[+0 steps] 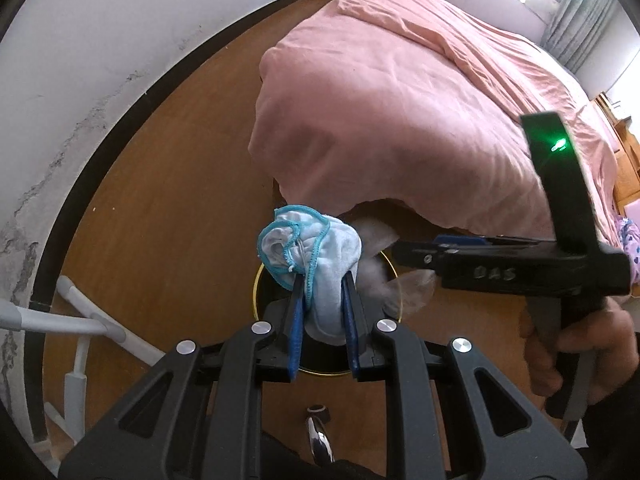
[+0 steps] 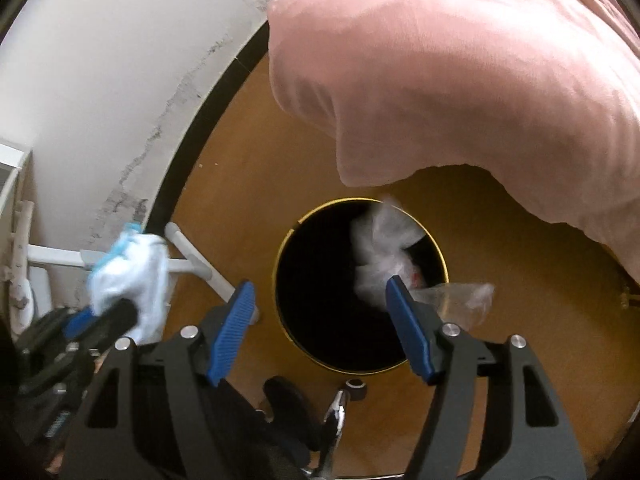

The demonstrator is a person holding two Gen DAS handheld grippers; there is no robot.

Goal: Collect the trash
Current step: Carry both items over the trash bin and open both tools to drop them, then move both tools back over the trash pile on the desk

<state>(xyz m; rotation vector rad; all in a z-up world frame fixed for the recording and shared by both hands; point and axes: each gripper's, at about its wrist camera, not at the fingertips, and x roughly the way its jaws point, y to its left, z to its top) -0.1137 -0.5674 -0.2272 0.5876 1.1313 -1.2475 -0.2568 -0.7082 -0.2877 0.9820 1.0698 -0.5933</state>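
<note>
I see soft cloth rag (image 1: 316, 264) w/ stitched teal hem, crinkly clear plastic wrap (image 2: 384, 248), matt pink cotton duvet (image 1: 400, 100), smooth wood floor (image 2: 240, 200), glossy brass-rimmed bin (image 2: 436, 248).

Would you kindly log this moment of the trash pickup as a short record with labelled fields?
setting: wooden floor beside a bed with a pink cover
bin: round black bin with gold rim, open, on the floor
left tool: shut on a light blue cloth, over the bin
right tool: open above the bin mouth, nothing between its pads
clear plastic wrapper: blurred, at the bin's mouth, against the right tool's outer finger
done so far: the cloth is not yet dropped
</note>
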